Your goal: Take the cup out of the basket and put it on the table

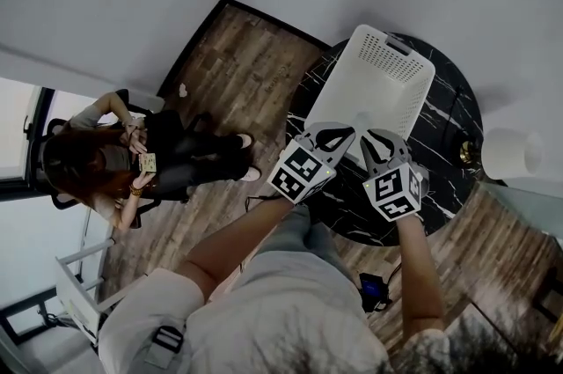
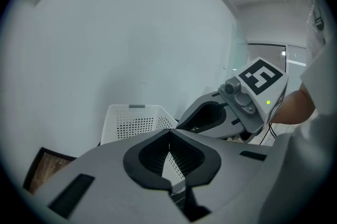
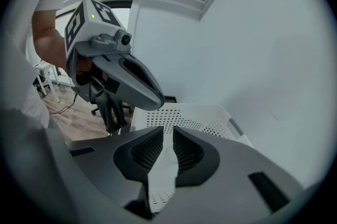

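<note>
- Basket (image 1: 387,48) is set on the dark marbled table (image 1: 457,121).
- Left gripper (image 2: 169,132) is held before it, jaws pressed together on nothing.
- Right gripper (image 3: 167,130) is held alongside, jaws slightly parted.

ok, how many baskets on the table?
1: the white perforated basket on the round black marble table, just beyond the left gripper and right gripper. No other shows.
</note>
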The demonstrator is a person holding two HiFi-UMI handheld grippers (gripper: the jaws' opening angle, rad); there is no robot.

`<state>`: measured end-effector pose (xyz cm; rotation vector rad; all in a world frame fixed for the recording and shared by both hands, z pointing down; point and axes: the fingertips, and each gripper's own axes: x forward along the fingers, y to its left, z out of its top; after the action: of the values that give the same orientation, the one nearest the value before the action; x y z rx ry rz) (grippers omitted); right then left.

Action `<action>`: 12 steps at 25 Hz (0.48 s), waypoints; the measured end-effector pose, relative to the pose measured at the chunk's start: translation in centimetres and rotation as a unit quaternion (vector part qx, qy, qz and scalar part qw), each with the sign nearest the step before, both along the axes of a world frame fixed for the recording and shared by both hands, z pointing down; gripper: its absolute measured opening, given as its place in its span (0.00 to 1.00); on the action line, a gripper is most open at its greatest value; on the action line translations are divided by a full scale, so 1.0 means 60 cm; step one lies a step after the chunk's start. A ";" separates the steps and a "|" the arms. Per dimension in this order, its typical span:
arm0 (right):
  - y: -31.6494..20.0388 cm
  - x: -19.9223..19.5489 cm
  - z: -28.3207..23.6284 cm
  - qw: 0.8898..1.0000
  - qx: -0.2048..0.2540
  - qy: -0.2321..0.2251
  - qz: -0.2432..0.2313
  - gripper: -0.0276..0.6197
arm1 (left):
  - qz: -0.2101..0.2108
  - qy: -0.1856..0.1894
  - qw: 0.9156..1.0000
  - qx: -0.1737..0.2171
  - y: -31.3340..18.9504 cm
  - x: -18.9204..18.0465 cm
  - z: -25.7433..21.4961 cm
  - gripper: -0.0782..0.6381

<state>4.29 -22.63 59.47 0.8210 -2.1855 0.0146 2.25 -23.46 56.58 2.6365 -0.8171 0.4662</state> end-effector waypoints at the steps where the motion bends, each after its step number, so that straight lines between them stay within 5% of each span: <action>1: -0.005 0.000 0.011 1.000 -0.007 0.011 -0.007 0.10 | 0.002 -0.006 1.000 -0.003 -0.006 0.002 0.004 0.12; 12: -0.039 0.000 0.121 0.982 -0.105 0.132 -0.078 0.12 | 0.019 -0.067 0.997 -0.037 -0.055 0.013 0.068 0.12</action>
<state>4.31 -24.95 66.74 0.4998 -1.9508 0.0535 3.02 -26.76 60.64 2.5787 -0.7762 0.6770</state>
